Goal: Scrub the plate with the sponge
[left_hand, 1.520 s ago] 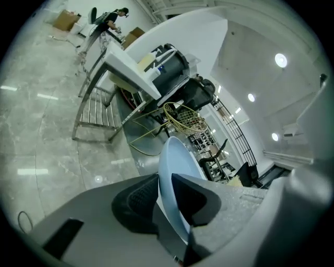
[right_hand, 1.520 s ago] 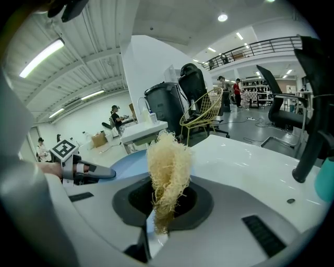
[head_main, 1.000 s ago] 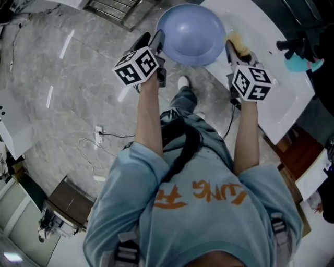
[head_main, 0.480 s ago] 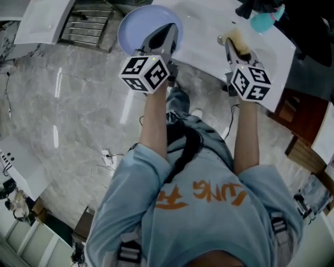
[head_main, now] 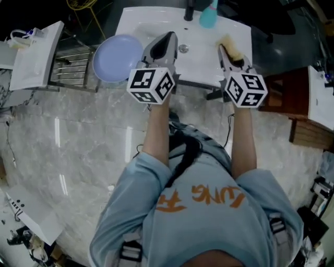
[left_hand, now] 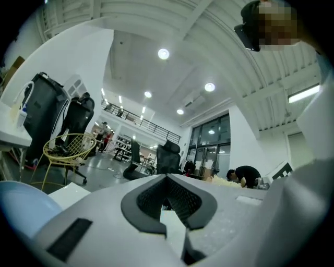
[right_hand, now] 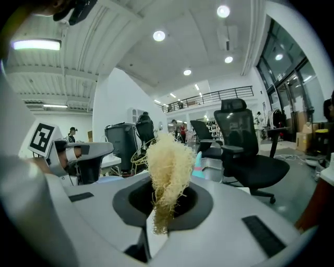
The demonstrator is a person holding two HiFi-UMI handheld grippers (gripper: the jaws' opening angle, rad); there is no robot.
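Observation:
The light blue plate (head_main: 117, 57) lies at the left end of the white sink (head_main: 201, 65), partly over a wire rack (head_main: 73, 68); its rim shows in the left gripper view (left_hand: 21, 208). My left gripper (head_main: 167, 36) (left_hand: 167, 180) hovers over the basin right of the plate, shut and empty, apart from it. My right gripper (head_main: 224, 49) (right_hand: 165, 190) is shut on a pale yellow fibrous sponge (head_main: 230, 41) (right_hand: 168, 167), which sticks out past its jaws over the sink's right side.
A teal bottle (head_main: 208, 15) (right_hand: 198, 159) stands at the sink's back edge beside a dark tap (head_main: 189, 11). The drain (head_main: 182, 48) sits mid-basin. A white counter (head_main: 36, 55) is left of the rack, a brown cabinet (head_main: 292, 109) to the right. Marble floor lies below.
The left gripper held the plate's edge a second ago; it has let go and shut. The plate now rests at the sink's left. The right gripper still holds the sponge.

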